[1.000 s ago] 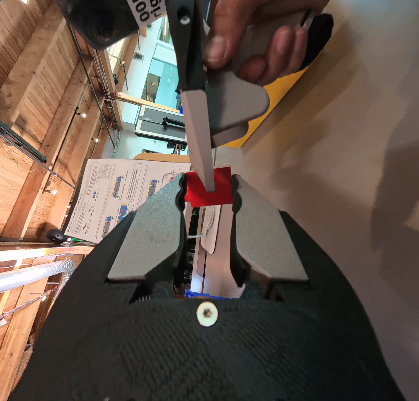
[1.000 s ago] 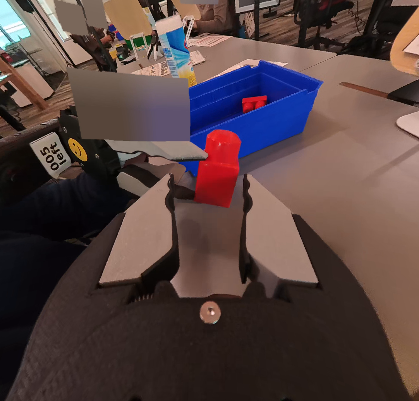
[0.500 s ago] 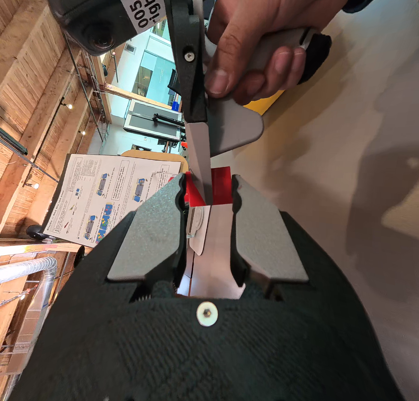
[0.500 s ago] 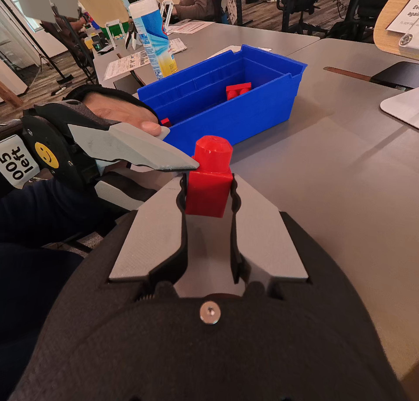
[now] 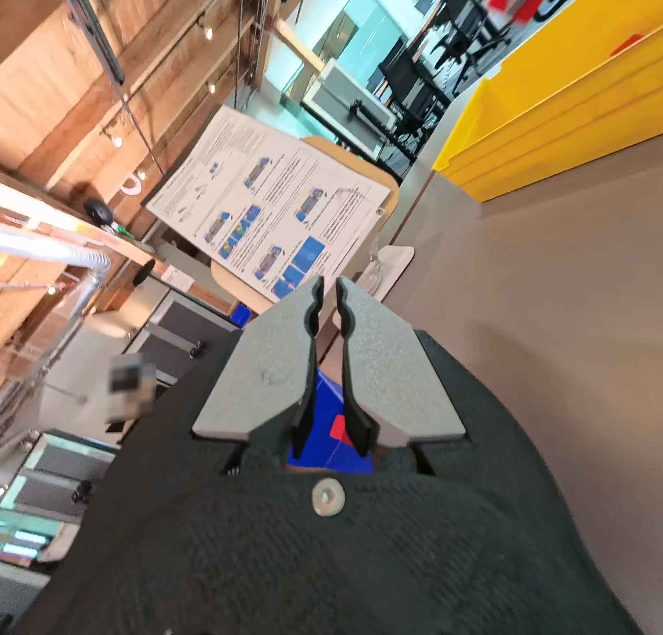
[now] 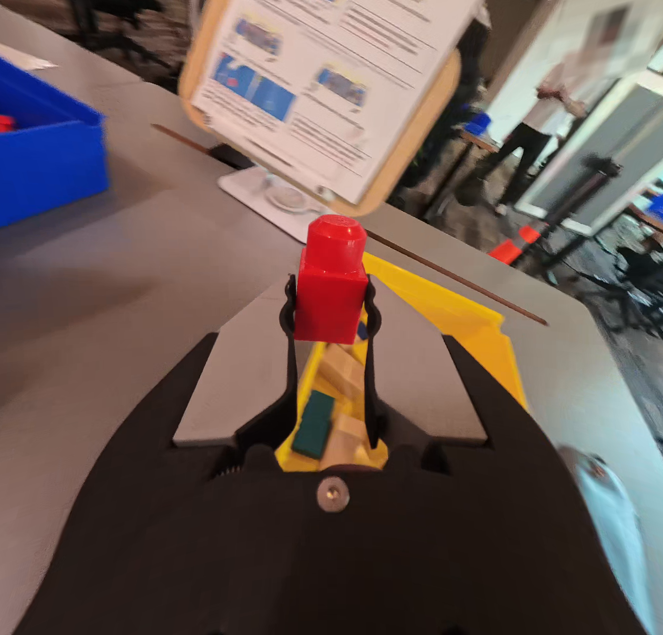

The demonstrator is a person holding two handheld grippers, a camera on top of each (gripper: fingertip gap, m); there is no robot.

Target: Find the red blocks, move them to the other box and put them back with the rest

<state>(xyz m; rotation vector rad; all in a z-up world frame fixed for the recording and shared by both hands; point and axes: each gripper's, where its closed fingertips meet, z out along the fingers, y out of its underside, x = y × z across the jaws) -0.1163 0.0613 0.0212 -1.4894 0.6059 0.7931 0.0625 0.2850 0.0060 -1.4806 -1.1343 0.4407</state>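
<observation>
My right hand-held gripper point(image 6: 330, 303) is pinching the red block point(image 6: 330, 287) above the yellow box point(image 6: 477, 334) near the desk point(image 6: 125, 294) edge; my left hand-held gripper point(image 5: 330, 289) is nearly closed, holding nothing.

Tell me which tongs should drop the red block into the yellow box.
Right. The right tongs already grip the red block above the yellow box; the left tongs are nearly shut, empty, near the blue box.
</observation>
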